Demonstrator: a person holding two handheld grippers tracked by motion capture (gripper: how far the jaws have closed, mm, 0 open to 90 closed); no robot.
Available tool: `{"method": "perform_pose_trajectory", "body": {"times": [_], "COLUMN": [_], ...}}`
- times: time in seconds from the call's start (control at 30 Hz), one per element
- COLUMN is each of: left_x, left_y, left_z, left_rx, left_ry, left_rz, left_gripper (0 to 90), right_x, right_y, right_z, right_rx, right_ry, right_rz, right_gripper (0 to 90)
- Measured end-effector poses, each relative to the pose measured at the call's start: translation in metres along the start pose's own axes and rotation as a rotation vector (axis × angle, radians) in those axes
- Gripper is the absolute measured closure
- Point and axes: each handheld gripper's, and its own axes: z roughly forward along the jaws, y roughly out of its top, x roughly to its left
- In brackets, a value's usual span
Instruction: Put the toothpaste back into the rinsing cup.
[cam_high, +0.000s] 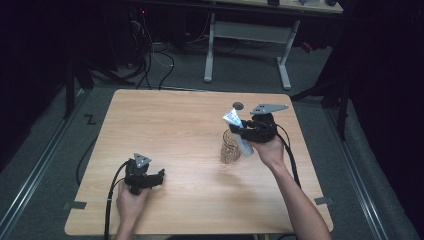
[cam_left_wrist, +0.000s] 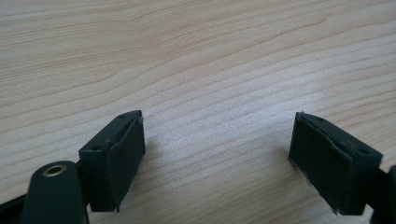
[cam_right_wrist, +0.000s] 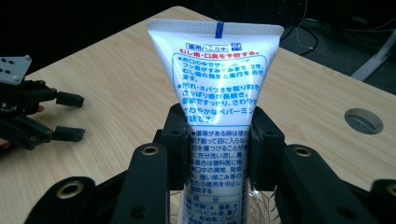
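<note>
Right of centre in the high view, my right gripper (cam_high: 243, 131) clamps a white tube (cam_high: 240, 134), its lower end at the glass cup (cam_high: 230, 148). My left gripper (cam_high: 159, 176) rests wide, holding nothing. Step: seating tube in cup. Next, I judge: lower straight, then release.
</note>
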Motion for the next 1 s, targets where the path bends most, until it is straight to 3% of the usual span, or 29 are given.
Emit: {"method": "perform_pose_trajectory", "body": {"times": [0.7,1.0], "left_x": [0.000,0.000], "left_y": [0.000,0.000], "left_z": [0.000,0.000], "left_rx": [0.000,0.000], "left_ry": [0.000,0.000], "left_rz": [0.000,0.000], "left_gripper": [18.3,18.3], "right_x": [-0.010,-0.009], "right_y": [0.014,0.017], "right_z": [0.007,0.014], "right_rx": [-0.036,-0.040], "right_ry": [-0.020,-0.034], "right_rz": [0.023,0.007], "right_gripper": [65.8,65.7]}}
